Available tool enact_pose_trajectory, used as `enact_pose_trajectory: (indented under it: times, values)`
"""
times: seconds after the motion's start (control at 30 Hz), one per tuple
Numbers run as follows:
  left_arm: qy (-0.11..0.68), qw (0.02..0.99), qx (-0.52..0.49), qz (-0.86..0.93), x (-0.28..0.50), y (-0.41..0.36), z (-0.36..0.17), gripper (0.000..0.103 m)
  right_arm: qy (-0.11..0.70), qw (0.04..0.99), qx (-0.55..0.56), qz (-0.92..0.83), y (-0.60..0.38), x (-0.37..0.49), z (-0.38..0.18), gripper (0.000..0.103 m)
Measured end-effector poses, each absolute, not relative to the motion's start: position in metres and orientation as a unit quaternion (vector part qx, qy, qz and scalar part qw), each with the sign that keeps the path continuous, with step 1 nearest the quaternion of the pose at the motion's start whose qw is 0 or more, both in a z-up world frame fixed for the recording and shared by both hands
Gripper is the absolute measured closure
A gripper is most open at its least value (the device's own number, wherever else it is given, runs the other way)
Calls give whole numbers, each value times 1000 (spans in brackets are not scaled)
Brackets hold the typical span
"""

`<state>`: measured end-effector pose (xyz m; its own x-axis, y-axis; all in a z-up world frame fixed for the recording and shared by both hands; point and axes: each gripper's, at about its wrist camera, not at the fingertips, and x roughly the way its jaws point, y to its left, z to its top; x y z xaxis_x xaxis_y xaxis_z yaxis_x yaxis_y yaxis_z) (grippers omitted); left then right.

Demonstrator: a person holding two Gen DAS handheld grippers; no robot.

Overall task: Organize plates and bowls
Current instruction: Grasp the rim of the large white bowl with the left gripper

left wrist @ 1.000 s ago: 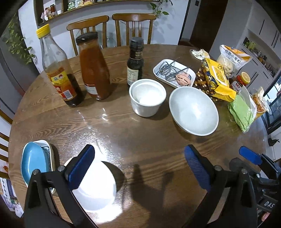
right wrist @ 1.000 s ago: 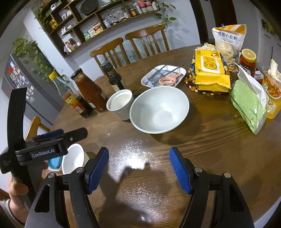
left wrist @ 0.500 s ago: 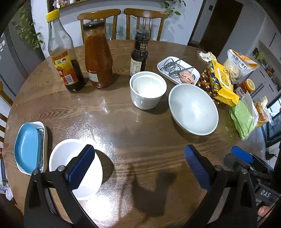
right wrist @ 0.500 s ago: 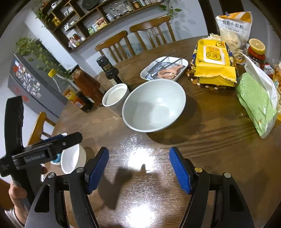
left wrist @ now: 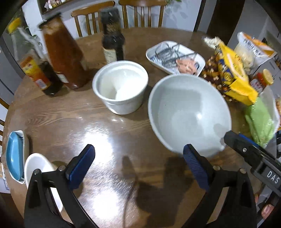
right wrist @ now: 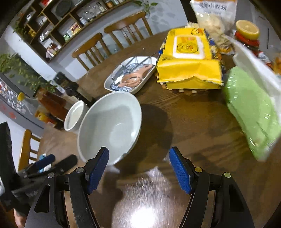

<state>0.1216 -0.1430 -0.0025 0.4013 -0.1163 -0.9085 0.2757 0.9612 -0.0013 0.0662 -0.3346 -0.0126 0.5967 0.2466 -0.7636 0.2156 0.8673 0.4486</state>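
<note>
**Wooden table, two open grippers near the pale bowls**

Dark brown wood, a round glossy table (left wrist: 73, 119), fills both wrist views. The left gripper (left wrist: 138, 166), blue-padded, is wide, its jaws closing slightly with only bare table between them. Ahead and right of it, its near rim just past the right pad, sits a wide pale grey-white ceramic bowl (left wrist: 189, 114). Straight ahead stands a deep white straight-sided ceramic bowl (left wrist: 121, 86). Beside the left finger lie a small white round bowl (left wrist: 36, 164) and a blue oval dish (left wrist: 15, 156) in a white tray.

The right gripper (right wrist: 138, 168) stands partly open and empty; the wide bowl (right wrist: 110, 124) lies ahead and left, touching its left pad in view. Its body reads "DAS" in the left view. A clear flour bag (right wrist: 213, 15) further ahead carries Chinese characters; a yellow soft packet (right wrist: 189, 57) shows a round logo.

Against the earlier frames, both grippers have come lower and nearer the wide bowl, which looks larger.
</note>
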Motion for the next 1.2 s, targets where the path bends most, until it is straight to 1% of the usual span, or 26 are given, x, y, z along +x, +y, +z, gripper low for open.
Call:
enact_pose_trajectory:
  times: [0.07,0.13,0.17,0.2,0.23,0.27,0.3,0.33,0.37,0.43,0.5,0.63,0.83,1.03,1.2]
  values:
    - [546,827,73,-114,130,-150,-13,18,455,854,252,10,-336,79,-20,31]
    - [559,818,63,-117,137,-154,-22,37,457,851,256,18,-336,88,-26,31]
    - [566,814,60,-117,141,-155,-26,41,457,850,260,23,-336,91,-28,31]
    - [572,810,54,-120,144,-156,-30,48,458,848,264,29,-336,94,-31,36]
    - [576,807,46,-124,146,-156,-33,57,458,846,269,37,-336,95,-33,48]
    - [576,806,40,-128,147,-155,-35,63,459,842,278,50,-338,97,-36,56]
    - [574,807,36,-134,147,-155,-34,69,460,840,282,57,-339,98,-38,69]
    - [571,808,36,-139,146,-156,-33,72,460,840,281,63,-339,98,-39,80]
    - [566,811,45,-142,144,-159,-32,73,459,840,280,68,-338,98,-39,82]
    - [555,817,65,-144,138,-164,-30,73,459,841,279,73,-336,97,-38,91]
    - [550,820,76,-143,131,-167,-31,74,458,840,280,75,-335,94,-36,94]
    - [548,821,67,-149,119,-158,-29,75,453,837,296,81,-335,83,-32,94]
    - [527,834,83,-142,90,-145,-12,76,450,837,294,98,-321,62,-20,94]
    - [517,842,78,-135,64,-119,1,75,447,841,282,117,-298,46,-6,94]
    - [518,843,68,-129,58,-93,5,75,445,845,268,128,-272,41,1,94]
